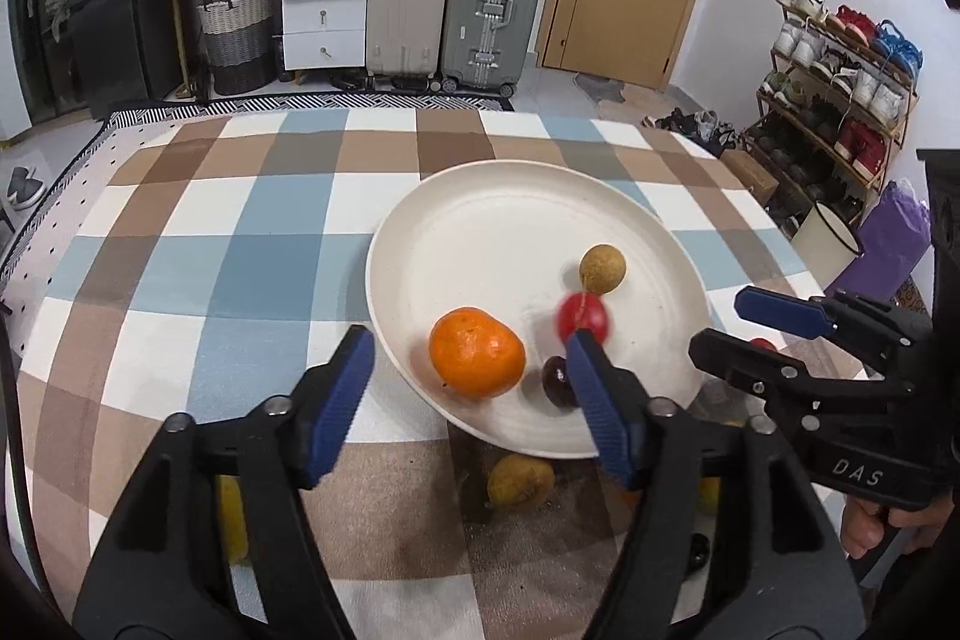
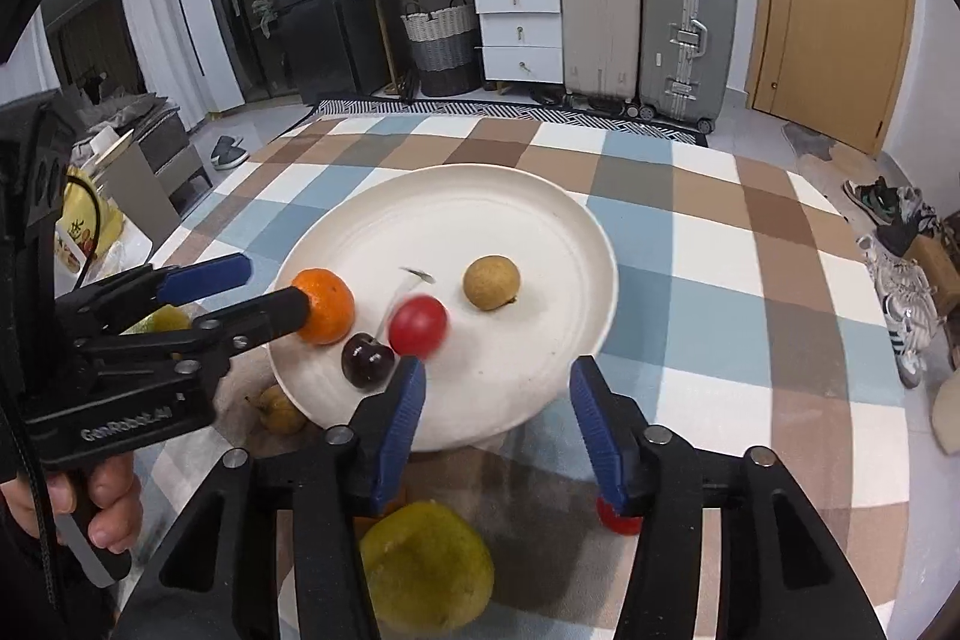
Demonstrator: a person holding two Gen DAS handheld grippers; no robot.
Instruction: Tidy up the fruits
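so both grippers, left (image 1: 468, 370) and right (image 2: 498, 400), gaping wide and holding nothing; blurred red cherry tomato (image 2: 418, 325) on white plate (image 2: 558, 226) beside dark cherry (image 2: 366, 360), orange (image 2: 324, 305), longan (image 2: 491, 282), gathered for sorting.

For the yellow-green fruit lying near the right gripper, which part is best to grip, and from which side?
Probably grip the yellow-green fruit across its widest middle, coming from above. It is round, lies on the checked cloth just under the open right gripper, with free space on both flanks.
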